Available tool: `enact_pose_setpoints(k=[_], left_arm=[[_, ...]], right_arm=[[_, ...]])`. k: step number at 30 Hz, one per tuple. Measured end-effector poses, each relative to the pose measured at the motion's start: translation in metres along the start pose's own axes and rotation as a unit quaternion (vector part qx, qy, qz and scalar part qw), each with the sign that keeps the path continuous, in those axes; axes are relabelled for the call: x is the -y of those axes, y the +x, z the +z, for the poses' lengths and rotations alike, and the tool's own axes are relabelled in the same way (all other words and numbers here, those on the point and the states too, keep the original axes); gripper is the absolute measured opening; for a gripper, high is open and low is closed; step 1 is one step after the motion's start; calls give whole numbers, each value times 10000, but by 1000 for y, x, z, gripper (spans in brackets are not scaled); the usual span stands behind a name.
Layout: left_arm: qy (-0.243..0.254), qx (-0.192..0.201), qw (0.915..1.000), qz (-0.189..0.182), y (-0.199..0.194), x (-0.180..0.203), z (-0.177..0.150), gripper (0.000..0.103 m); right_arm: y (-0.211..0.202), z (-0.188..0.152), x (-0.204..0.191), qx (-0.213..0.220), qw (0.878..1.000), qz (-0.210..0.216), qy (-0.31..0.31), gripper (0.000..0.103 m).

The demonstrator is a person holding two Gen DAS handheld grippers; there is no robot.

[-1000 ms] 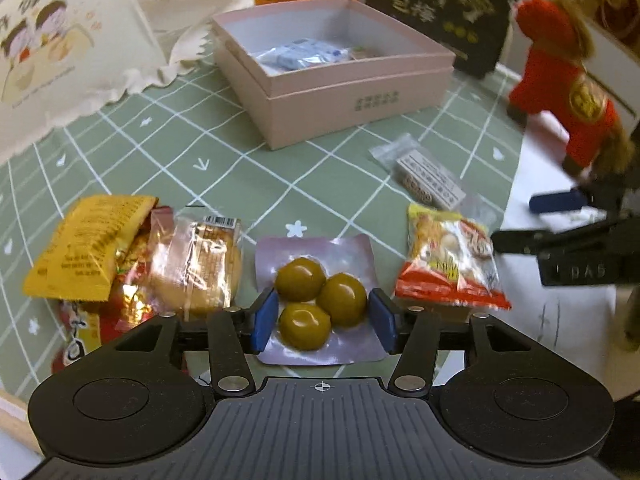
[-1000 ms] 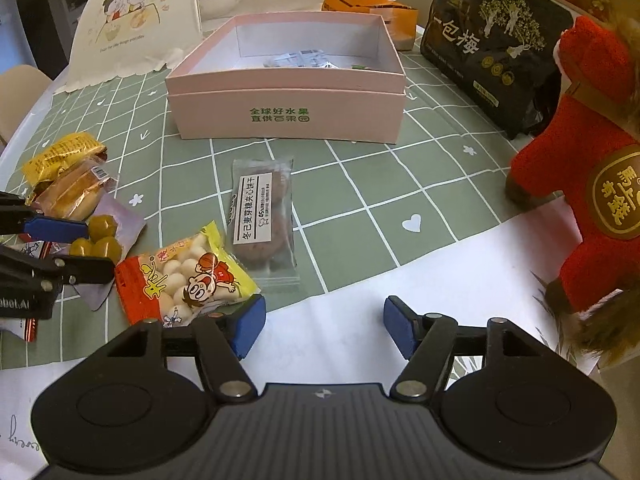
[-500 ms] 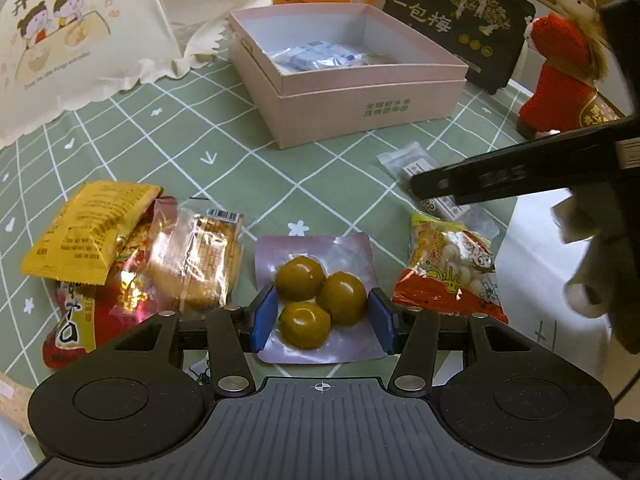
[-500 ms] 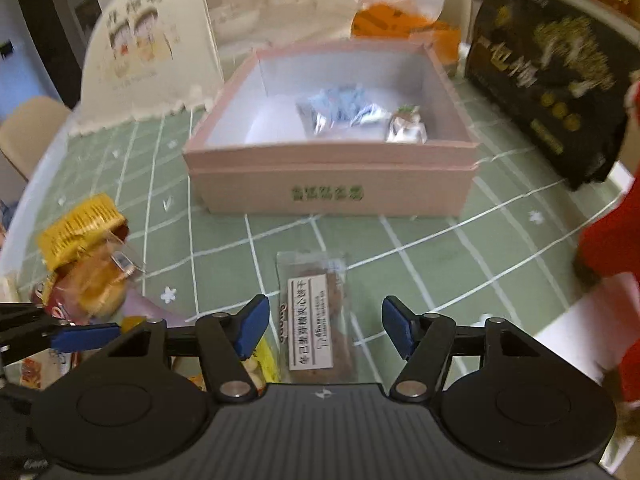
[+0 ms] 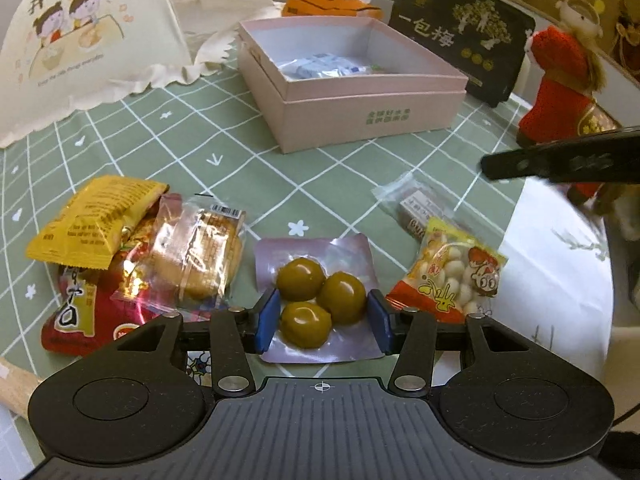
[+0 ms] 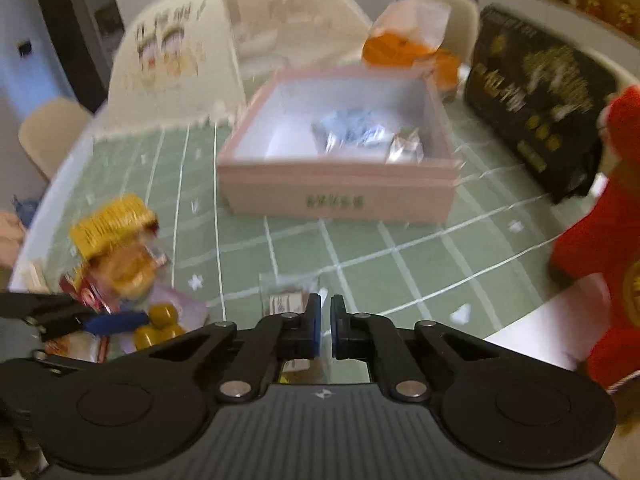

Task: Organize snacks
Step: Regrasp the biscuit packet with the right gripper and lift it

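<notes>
While tilted downward, left claw [image 5: 322,316] straddles plum pack [image 5: 320,300].

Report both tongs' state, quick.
Left tongs: open, just been closing around the purple pouch of three olive-green balls, not gripping yet.
Right tongs: shut, empty.

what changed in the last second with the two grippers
The right gripper has risen toward the pink box and closed shut, with nothing visible between its jaws; the biscuit packet lies where it was. The left gripper stayed put, its jaws just closing slightly around the plum packet, not yet pinching. Everything else is unmoved.
</notes>
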State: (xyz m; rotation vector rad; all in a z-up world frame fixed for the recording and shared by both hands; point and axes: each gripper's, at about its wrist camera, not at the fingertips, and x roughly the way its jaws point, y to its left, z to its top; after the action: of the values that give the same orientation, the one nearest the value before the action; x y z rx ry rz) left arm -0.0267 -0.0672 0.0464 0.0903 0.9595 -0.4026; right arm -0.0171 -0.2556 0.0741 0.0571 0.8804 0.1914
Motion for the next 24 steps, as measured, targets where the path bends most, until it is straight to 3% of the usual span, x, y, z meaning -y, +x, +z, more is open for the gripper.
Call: enact_pose_setpoints(k=[3,8,13,17,24], left_arm=[[-111,42,9999,-50,-2,-1,2,52],[-135,277,9994,-145,-18,1,5,52],[-251,310,9989,-246,-26,-1,7,52],[-261,319,9989,-216,-31,-1,6,52],[-389,224,9988,-204,-32,-6,7,52]], right_arm=[[-11,1,7,196,9998,-99,7,5],[-4,-4,23,-34,9993,-312,220,8],[15,-8,26,-309,9990,-150,272,39],[28,-1,11,-330,9992,200,126,40],[60,2,-23,-627,9972,277,-300,41]])
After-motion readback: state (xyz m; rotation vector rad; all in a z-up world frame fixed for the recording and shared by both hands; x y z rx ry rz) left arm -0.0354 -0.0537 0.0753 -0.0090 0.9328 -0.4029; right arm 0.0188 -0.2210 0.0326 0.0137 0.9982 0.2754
